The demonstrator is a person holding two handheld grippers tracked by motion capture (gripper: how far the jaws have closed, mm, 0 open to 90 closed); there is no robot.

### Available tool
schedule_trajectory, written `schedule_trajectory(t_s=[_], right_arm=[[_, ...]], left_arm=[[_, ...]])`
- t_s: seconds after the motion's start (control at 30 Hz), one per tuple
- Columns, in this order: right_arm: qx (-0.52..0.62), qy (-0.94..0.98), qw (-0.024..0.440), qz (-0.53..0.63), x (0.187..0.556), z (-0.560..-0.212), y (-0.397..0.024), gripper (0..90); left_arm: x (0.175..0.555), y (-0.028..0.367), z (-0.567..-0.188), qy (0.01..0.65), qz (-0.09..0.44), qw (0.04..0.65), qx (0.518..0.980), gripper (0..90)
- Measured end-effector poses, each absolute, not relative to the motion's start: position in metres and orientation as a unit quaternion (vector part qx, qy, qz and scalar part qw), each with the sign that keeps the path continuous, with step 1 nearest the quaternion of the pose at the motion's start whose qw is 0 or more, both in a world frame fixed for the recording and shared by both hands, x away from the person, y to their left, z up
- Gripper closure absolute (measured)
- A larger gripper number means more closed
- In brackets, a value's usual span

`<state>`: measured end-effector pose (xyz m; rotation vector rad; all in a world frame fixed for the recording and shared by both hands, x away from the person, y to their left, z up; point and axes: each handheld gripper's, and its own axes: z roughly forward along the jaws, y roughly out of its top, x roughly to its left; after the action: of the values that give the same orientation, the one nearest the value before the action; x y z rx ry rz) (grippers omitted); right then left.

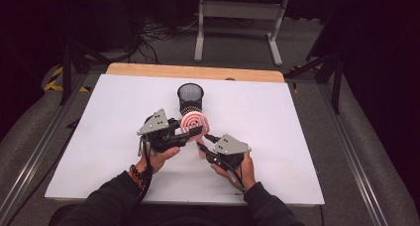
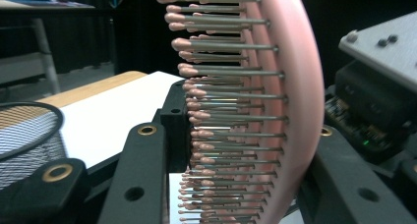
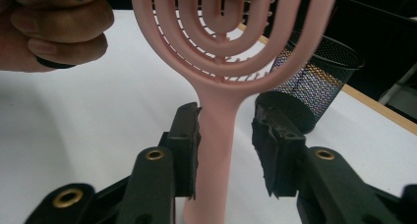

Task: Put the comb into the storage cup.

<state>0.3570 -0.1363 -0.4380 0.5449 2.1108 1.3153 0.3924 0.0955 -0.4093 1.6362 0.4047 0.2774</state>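
Hairbrush: we see the pink hairbrush (image 1: 194, 123) raised off the tabletop (image 1: 99, 137), between both grippers.
Left hand-held gripper (image 1: 190, 133): clenched on the brush head, bristles against one pad.
Right hand-held gripper (image 3: 226, 145): released; the handle stands between its jaws, touching the left pad, clear of the other.
Mesh cup (image 1: 190, 98): just beyond the brush.

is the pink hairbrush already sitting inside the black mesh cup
No, the pink hairbrush is held up between the two grippers in front of the black mesh cup, not inside it.
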Motion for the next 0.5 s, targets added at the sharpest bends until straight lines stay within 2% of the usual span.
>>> schedule_trajectory(t_s=[0.17,0.3,0.4,0.5], right_arm=[[0.202,0.788,0.297,0.500,0.355,-0.434,-0.141,55.3],[0.207,0.770,0.312,0.517,0.355,-0.426,-0.154,49.0],[0.212,0.765,0.321,0.517,0.355,-0.423,-0.158,48.4],[0.225,0.752,0.334,0.521,0.355,-0.419,-0.168,42.9]], left_arm=[[0.392,0.099,-0.408,0.177,0.132,0.651,0.726,62.5],[0.391,0.103,-0.407,0.174,0.138,0.648,0.728,62.5],[0.390,0.103,-0.408,0.169,0.143,0.649,0.728,62.5],[0.389,0.104,-0.408,0.170,0.147,0.648,0.728,62.5]])
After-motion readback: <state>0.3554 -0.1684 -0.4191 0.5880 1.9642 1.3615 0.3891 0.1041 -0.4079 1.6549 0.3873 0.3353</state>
